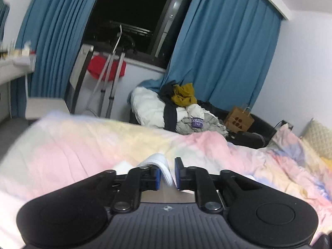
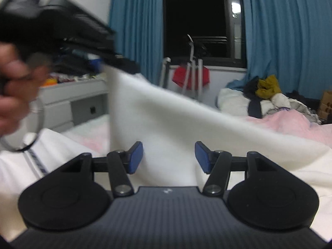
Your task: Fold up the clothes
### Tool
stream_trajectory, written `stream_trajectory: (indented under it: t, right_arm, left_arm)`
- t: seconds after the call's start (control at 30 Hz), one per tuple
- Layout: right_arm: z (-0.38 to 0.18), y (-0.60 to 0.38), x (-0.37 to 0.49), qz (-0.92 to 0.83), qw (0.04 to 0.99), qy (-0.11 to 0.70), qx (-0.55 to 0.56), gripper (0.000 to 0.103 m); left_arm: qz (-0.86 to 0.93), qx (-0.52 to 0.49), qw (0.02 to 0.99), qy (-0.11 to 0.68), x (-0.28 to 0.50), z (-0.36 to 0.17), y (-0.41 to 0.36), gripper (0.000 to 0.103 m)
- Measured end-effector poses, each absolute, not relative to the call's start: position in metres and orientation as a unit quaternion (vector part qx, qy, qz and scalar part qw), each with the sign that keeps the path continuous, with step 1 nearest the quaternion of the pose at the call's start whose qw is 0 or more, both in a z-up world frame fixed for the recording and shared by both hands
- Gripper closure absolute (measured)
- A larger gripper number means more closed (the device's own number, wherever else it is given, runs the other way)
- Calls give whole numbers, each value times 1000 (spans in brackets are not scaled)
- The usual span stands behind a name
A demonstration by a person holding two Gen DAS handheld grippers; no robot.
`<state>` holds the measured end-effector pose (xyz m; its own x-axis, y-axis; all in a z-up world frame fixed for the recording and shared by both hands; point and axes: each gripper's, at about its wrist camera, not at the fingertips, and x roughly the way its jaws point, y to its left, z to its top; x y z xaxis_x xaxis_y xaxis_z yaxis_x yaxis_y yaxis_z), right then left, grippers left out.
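A white garment is lifted at one corner above the bed, its lower part draped on the covers. My left gripper is shut on a folded edge of the white garment; in the right wrist view it shows blurred at upper left, holding the cloth's raised corner. My right gripper is open and empty, its blue pads wide apart, just in front of the hanging cloth.
The bed has a pastel pink-yellow quilt. A pile of clothes and a brown paper bag lie beyond it. Blue curtains, a dark window, a drying rack with a red cloth and a white desk stand around.
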<state>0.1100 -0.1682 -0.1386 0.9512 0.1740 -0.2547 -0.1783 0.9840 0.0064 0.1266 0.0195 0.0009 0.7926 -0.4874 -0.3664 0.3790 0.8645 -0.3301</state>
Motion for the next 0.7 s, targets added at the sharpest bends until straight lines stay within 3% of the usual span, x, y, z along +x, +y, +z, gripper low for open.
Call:
stream_trajectory:
  t: [0.3,0.47,0.57,0.7]
  right_arm:
    - [-160,-195,178,30,982,175,60,45]
    - [-169,-236,201,0,968,194,160,45]
    - [-178,-253,211,-17,960,201,192,44]
    - [-189,-271,220,-27,946,216,241,44]
  left_arm:
    - [-259,-87,926,261,116,-49,66,28]
    - [-251,87,925,272,110,-90,56,23]
    - [-253,170,904,301,111,-119,46,26]
    - [-265,242,885,296,102,-140,33,26]
